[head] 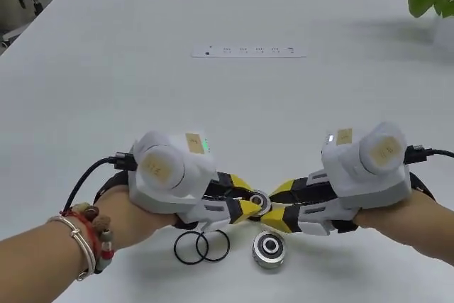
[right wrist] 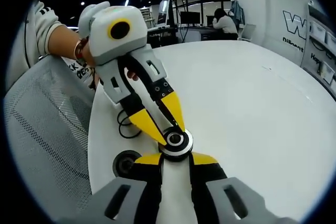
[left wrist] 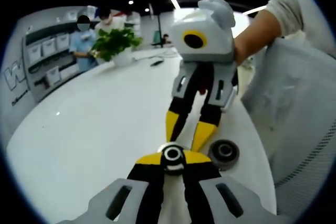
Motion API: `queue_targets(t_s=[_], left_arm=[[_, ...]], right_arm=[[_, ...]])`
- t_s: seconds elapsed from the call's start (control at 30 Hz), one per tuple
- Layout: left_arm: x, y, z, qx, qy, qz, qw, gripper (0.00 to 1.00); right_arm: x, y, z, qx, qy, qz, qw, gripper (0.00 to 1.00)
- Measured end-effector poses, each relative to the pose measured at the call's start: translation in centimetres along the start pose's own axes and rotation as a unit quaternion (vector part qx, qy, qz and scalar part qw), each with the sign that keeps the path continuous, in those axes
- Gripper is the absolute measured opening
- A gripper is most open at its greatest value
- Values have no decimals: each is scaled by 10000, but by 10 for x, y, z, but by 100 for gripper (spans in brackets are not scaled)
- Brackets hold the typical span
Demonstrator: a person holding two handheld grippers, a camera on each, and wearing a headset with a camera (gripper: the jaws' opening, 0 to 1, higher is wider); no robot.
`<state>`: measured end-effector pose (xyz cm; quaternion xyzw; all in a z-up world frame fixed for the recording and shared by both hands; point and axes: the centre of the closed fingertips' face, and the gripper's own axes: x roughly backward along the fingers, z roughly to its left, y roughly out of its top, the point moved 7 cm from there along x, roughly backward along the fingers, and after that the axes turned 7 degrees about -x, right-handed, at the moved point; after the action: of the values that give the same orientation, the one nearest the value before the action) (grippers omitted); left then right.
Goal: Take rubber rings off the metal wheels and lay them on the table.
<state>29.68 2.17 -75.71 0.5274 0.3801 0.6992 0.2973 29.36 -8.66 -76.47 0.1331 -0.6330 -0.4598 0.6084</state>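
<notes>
Nearest the person, two rubber rings (head: 202, 246) lie flat on the desk (head: 106, 83) with a second wheel (head: 269, 248) just beside them, so I read this as mid-strip on the wheel (head: 259, 201) held above the desk. Left hand-held gripper (head: 248, 200) is clamped on that wheel. Right hand-held gripper (head: 271, 205) meets it nose-to-nose, jaws narrowed round the rim, can't tell if on rubber or metal; next, right must hook the ring and peel while left holds firm. Wrists low, forearms angling in from both sides.
</notes>
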Motion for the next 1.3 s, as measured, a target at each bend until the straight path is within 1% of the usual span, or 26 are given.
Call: queue_targets(t_s=[0.03,0.13,0.2,0.27,0.33,0.37,0.43,0.5,0.57,0.63,0.7,0.8,0.93,1.0,1.03,1.07,1.1,1.13,1.17,1.3], left_arm=[[0,0,0,2,4,1,10000,14],[0,0,0,5,13,0,10000,14],[0,0,-1,1,16,2,10000,14],[1,0,-1,-7,6,3,10000,14],[1,0,-1,-14,3,-1,10000,14],[0,0,-1,-15,1,0,10000,14],[1,0,-1,-22,0,-2,10000,14],[1,0,-1,-27,-1,-6,10000,14],[1,0,-1,-32,1,-10,10000,14],[1,-1,-1,-35,1,-14,10000,14],[1,0,-1,-35,1,-16,10000,14],[1,-1,-2,-29,2,-22,10000,14],[1,-1,-2,-12,4,-37,10000,14],[1,-1,-2,-15,5,-37,10000,14],[1,-1,-2,-13,6,-37,10000,14],[1,-1,-2,-13,8,-38,10000,14],[1,-1,-2,-6,7,-39,10000,14],[1,-1,-2,0,10,-44,10000,14],[1,-1,-2,4,13,-45,10000,14],[1,-1,-2,3,24,-40,10000,14]], right_arm=[[1,0,0,6,-2,-5,10000,14],[1,-1,-1,-138,-2,17,9999,12],[2,-2,0,-121,-1,11,9999,12],[2,-1,0,-193,13,18,9998,12],[2,-1,1,-533,155,26,9985,15],[3,0,-1,-620,108,-38,9980,17],[3,0,-3,-596,73,-88,9982,23],[1,1,-4,-540,14,-151,9984,24],[-2,1,-2,-477,34,-157,9987,25],[-5,2,1,-323,87,-160,9993,23],[-5,3,2,-141,59,-159,9998,22],[-4,3,1,-187,85,-134,9997,21],[-2,2,1,-126,86,-122,9998,20],[-2,1,0,-131,86,-67,9999,18],[0,0,-1,-37,69,-18,10000,15],[1,-2,-2,50,47,20,10000,10],[3,-3,-2,1,36,6,10000,6],[4,-3,-3,-78,18,-37,10000,4],[3,-4,-2,-134,35,-38,9999,4],[3,-2,-2,-54,-6,20,10000,4]])
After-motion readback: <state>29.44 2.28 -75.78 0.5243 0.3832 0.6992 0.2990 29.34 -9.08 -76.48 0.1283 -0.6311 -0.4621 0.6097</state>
